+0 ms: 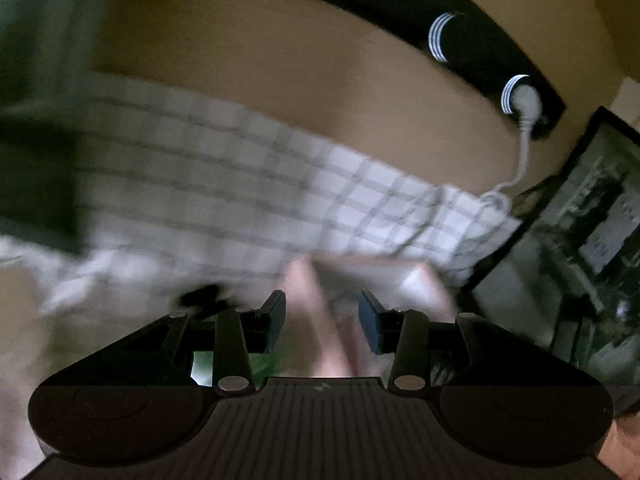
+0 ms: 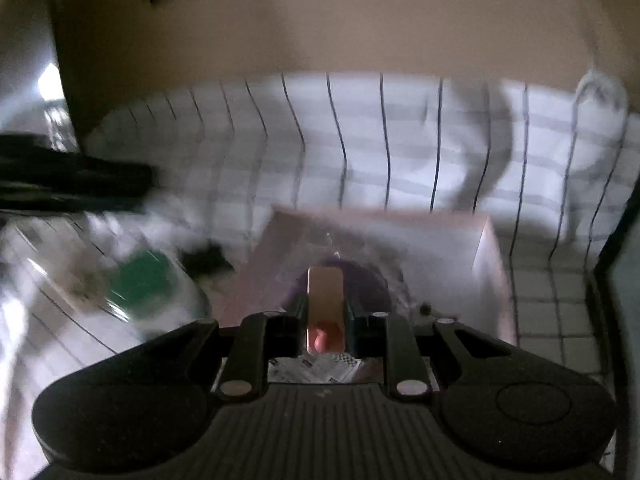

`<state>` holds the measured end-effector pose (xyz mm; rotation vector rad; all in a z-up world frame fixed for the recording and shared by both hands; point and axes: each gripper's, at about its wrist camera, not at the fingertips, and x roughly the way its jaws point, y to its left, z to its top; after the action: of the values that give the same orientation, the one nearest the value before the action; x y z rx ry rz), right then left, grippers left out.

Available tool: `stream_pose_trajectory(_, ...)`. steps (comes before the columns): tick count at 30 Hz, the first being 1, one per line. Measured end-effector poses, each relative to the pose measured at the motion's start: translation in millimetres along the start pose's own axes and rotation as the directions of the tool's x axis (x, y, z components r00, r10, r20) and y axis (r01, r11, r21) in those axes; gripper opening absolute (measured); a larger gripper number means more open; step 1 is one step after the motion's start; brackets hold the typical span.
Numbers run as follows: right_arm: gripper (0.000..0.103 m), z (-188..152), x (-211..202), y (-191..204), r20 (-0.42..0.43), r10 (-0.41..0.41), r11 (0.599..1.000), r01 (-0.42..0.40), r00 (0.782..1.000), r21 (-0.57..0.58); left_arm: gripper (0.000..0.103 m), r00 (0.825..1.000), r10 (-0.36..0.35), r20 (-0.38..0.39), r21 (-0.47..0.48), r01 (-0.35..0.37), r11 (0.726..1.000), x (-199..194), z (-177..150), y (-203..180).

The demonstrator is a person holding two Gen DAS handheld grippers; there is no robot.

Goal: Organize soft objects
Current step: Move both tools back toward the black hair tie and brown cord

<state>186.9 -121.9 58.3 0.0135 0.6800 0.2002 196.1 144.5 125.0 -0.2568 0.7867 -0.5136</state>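
Both views are blurred by motion. In the left wrist view my left gripper (image 1: 322, 320) is open and empty; a blurred pink shape (image 1: 316, 320) shows between and beyond its fingers. A white checked cloth (image 1: 224, 184) covers the surface ahead. In the right wrist view my right gripper (image 2: 325, 312) is shut on a flat tan item (image 2: 325, 292), held upright between the fingers. Just beyond it lies a pink box (image 2: 400, 240) with clear plastic and something purple (image 2: 360, 276) inside, on the checked cloth (image 2: 360, 136).
A black strip with white-striped sockets (image 1: 440, 36) and a white plug and cord (image 1: 526, 104) runs along the beige wall. A dark framed panel (image 1: 580, 220) stands at the right. A green-lidded clear container (image 2: 144, 280) and a dark object (image 2: 72, 184) lie left of the box.
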Motion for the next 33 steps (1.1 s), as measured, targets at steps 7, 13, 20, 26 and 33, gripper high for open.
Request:
stream_pose_trajectory(7, 0.019, 16.4, 18.0, 20.8, 0.046, -0.149, 0.985, 0.152, 0.988, -0.081, 0.044, 0.990, 0.138, 0.028, -0.141, -0.132, 0.981, -84.6, -35.9, 76.4)
stream_pose_trajectory(13, 0.055, 24.8, -18.3, 27.9, 0.086, -0.160, 0.986, 0.163, 0.983, -0.033, 0.044, 0.969, 0.238, 0.071, -0.185, -0.221, 0.957, -140.3, -67.8, 129.3)
stream_pose_trajectory(20, 0.060, 55.3, -77.1, 82.6, 0.163, -0.124, 0.992, 0.120, 0.979, 0.031, 0.044, 0.929, 0.334, 0.162, -0.178, -0.305, 0.936, -191.4, -62.2, 170.1)
stream_pose_trajectory(26, 0.060, 108.7, -91.7, 140.1, 0.135, 0.086, 0.987, -0.103, 0.987, 0.125, 0.044, 0.830, 0.434, 0.351, -0.064, -0.441, 0.895, -249.7, -20.1, 167.1)
stream_pose_trajectory(33, 0.060, 129.2, -42.8, 172.9, -0.057, 0.111, 0.992, -0.107, 0.992, 0.067, 0.044, 0.825, 0.388, 0.411, 0.007, -0.429, 0.903, -263.8, -9.9, 149.8)
